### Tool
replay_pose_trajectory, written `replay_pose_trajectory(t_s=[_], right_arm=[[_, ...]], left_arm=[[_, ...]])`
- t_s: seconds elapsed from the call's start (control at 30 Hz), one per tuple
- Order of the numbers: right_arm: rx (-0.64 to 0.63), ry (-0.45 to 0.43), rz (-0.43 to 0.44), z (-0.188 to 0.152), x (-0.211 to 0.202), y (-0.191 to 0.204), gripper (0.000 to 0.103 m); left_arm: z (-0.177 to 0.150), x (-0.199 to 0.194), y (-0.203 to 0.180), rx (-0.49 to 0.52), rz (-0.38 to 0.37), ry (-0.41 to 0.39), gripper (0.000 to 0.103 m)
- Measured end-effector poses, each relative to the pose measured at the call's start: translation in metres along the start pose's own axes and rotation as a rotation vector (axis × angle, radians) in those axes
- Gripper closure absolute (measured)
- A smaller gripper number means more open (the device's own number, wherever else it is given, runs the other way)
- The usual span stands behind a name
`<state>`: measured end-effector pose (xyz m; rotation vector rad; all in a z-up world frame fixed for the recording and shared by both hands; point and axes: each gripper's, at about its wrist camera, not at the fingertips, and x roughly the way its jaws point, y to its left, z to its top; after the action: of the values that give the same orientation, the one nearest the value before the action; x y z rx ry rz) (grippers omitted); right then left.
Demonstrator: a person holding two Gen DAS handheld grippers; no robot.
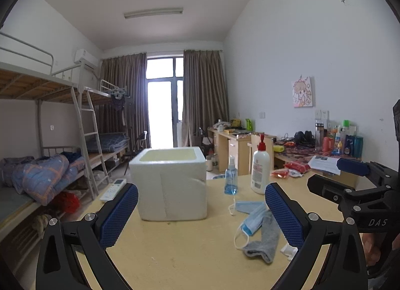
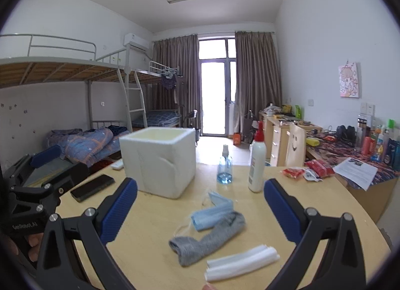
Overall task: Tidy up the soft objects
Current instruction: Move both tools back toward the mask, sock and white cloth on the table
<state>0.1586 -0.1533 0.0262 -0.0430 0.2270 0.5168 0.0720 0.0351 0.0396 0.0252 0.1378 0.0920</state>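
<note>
White foam box (image 1: 172, 185) on table (image 1: 190, 252), grey sock (image 1: 267, 240) beside blue masks (image 1: 252, 217), jaws apart.

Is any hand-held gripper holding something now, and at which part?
Nothing is held. The left hand-held gripper and the right hand-held gripper are both open; the grey sock lies free on the table.

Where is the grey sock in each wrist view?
Left wrist: grey sock lower right, beside the left gripper's right finger, under a blue face mask.
Right wrist: sock bottom centre, between the right gripper's fingers.
Shared landmark: white foam box behind it.
</note>
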Motion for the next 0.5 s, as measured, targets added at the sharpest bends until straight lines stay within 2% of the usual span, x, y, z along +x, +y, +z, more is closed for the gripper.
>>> replay_pose_trajectory(t_s=[0.13,0.33,0.5], right_arm=[[-0.021,-0.005,-0.023,-0.017,-0.002,0.000,0.001],[-0.014,0.002,-0.010,-0.029,-0.002,-0.002,0.001],[-0.014,0.024,-0.009,-0.029,0.003,-0.001,0.001]], left_arm=[[-0.013,0.002,0.000,-0.020,-0.002,0.009,0.001],[-0.028,0.008,-0.001,-0.019,0.013,0.036,0.001],[-0.030,0.014,-0.001,-0.026,-0.020,0.076,0.001]])
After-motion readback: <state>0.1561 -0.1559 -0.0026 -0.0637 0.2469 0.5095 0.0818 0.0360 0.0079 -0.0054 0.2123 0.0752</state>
